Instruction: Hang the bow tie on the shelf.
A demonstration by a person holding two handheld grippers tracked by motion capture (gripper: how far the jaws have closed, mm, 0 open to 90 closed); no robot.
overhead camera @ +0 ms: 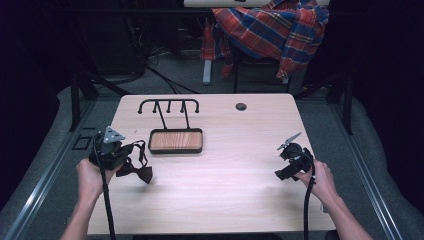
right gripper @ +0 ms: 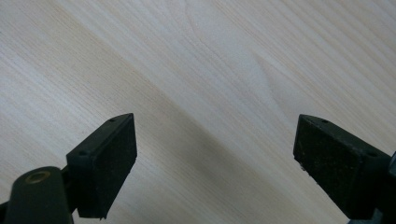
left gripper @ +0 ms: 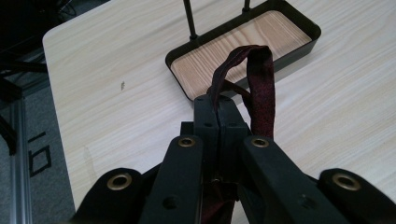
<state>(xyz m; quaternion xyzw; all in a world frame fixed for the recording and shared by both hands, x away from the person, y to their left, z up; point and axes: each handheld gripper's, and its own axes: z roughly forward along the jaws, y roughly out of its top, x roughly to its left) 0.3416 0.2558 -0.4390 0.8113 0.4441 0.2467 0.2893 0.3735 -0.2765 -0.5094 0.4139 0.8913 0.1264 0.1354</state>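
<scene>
One tray (overhead camera: 176, 141) (hook rack (overhead camera: 168, 105) behind), bow tie (overhead camera: 136, 170) beside

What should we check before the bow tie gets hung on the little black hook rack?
1. Left gripper shut on the dark red fabric bow tie: ok, jaws pinch its strap.
2. Strap loop stands open above the jaws: ok.
3. Bow tie lifted off the light wooden table: cannot tell; it hangs below the gripper with a shadow beneath.
4. Hooks on the black metal rack free: ok, nothing hangs there.
5. Black tray with wooden floor under the rack empty: ok.
6. Right gripper out of the way: ok, jaws open over bare table at the right.
</scene>
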